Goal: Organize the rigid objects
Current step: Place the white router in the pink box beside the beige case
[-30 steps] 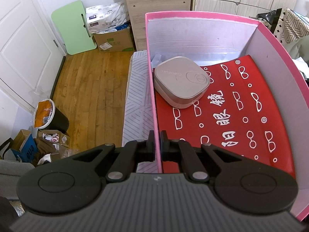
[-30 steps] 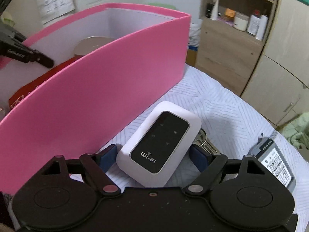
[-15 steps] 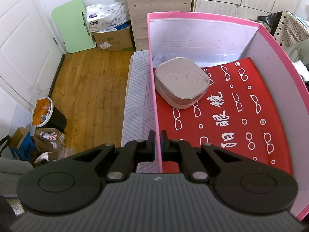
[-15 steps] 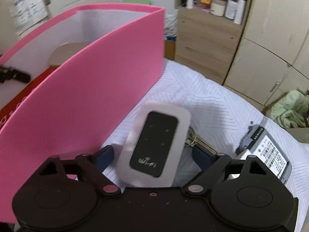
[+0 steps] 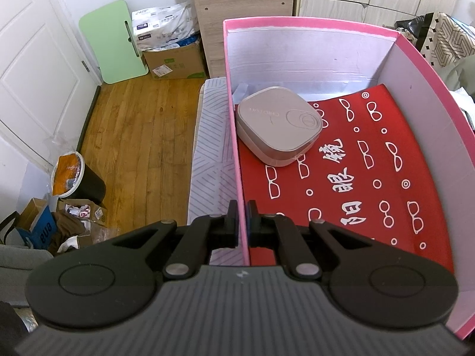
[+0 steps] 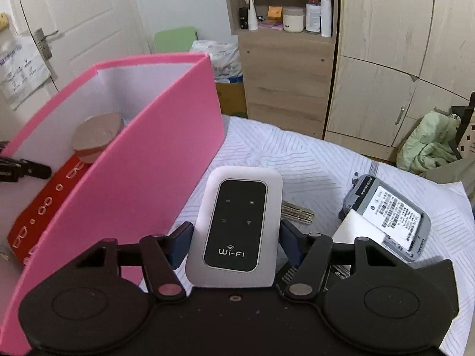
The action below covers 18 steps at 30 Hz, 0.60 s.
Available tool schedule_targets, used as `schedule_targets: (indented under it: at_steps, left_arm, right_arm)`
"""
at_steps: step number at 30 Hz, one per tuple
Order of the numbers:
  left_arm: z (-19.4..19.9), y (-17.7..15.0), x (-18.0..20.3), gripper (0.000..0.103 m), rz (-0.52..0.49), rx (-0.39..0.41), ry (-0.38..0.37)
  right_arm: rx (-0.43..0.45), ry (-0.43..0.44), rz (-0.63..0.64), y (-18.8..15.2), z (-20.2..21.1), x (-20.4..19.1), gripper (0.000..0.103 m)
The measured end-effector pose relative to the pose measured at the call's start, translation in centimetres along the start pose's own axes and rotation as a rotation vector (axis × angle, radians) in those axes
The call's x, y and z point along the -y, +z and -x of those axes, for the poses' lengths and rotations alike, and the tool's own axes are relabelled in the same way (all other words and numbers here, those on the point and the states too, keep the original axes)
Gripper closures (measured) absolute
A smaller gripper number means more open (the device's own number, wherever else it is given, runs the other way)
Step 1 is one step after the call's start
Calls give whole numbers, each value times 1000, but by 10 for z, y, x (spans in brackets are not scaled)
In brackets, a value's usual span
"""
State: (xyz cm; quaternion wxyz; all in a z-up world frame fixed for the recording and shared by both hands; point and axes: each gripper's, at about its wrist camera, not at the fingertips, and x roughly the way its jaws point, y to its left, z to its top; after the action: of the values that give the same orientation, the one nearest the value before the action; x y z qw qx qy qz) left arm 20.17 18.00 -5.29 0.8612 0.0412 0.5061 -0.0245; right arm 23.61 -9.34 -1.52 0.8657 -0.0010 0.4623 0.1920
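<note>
Closing my right gripper (image 6: 234,237) on the Wi-Fi router (image 6: 236,227), its long axis toward twelve o'clock; pink box (image 6: 133,184) at ten o'clock, its wall clamped by my left gripper (image 5: 242,219).

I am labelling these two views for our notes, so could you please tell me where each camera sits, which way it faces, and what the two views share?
Left wrist: on the left gripper, looking steeply down along its fingers, which are shut on the pink box wall; inside lie a beige case and red cloth.
Right wrist: on the right gripper, facing down over the bed; its jaws are closing around the white Wi-Fi router, and a hard drive lies to the right.
Shared: the pink box, beige case, red cloth and wooden cabinet.
</note>
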Motion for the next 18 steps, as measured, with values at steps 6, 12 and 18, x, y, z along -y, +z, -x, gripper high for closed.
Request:
schedule_targets:
  at_steps: [6, 12, 18]
  left_arm:
    - [0, 0, -1, 99, 2, 0, -1]
    - [0, 0, -3, 99, 12, 1, -6]
    - [0, -1, -4, 99, 16, 2, -9]
  right_arm:
    - [73, -21, 4, 8, 27, -1, 35]
    - [131, 121, 52, 40, 58, -20, 35]
    - [112, 217, 322, 70, 54, -80, 35]
